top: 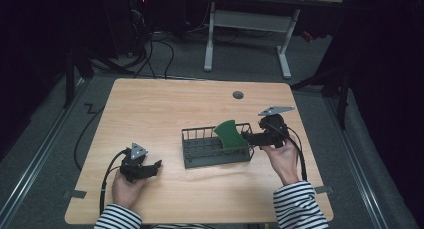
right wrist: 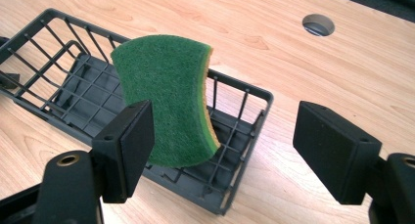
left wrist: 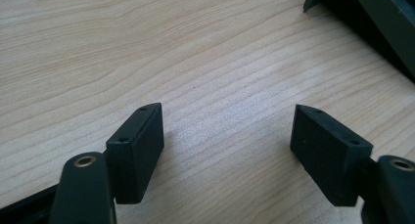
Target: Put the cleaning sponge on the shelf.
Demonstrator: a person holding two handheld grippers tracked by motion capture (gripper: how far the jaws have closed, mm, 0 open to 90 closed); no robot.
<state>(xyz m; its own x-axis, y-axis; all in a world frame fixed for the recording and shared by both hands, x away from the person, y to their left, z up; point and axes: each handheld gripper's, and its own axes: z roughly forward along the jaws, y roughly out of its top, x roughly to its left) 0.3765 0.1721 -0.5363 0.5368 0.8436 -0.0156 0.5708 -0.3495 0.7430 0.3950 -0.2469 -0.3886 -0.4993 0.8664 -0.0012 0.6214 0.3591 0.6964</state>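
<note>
We had the green sponge (right wrist: 166, 97) leaning upright in the wire rack (right wrist: 244, 131); our right gripper (right wrist: 222, 150) stood wide, pads clear. We judged backing straight away wouldn't topple it.

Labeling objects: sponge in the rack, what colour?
Green sponge, thin orange edge; clearest in right gripper view.

Ahead of the right gripper (right wrist: 222, 150) stands a dark grey wire basket (top: 200, 154), its near end wall barring a level pass, with a green scouring sponge (right wrist: 166, 97) upright inside beside the left jaw. To its right lies bare light wooden table (top: 165, 104). Bare wood spreads before the left gripper (left wrist: 227, 136), with the basket's corner at the far right.
</note>
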